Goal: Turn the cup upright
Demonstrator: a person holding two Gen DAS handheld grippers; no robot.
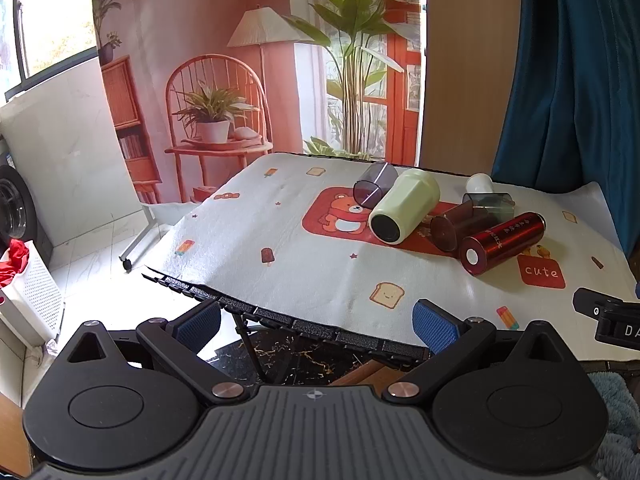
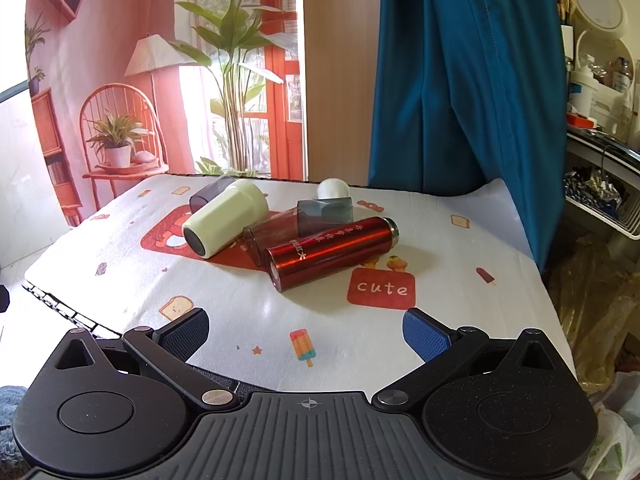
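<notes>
Several cups lie on their sides in a cluster on the table's printed cloth [image 1: 304, 272] [image 2: 340, 344]. A pale green cup [image 1: 404, 206] [image 2: 224, 218] lies with its base toward me. A red metal flask [image 1: 502, 242] [image 2: 328, 252] lies nearest. A brown translucent cup [image 1: 456, 226] [image 2: 272, 236], two grey translucent cups [image 1: 374, 186] [image 2: 326, 210] and a white cup [image 1: 480, 183] [image 2: 333, 189] lie behind. My left gripper [image 1: 316, 320] is open and empty at the table's near left edge. My right gripper [image 2: 306, 332] is open and empty, short of the flask.
A photo backdrop [image 1: 224, 60] hangs behind the table, a blue curtain [image 2: 460, 80] at the right. A white basket [image 1: 28, 292] stands on the floor at left. Shelves with clutter [image 2: 600, 120] are at far right. The right gripper's body [image 1: 608, 316] shows in the left wrist view.
</notes>
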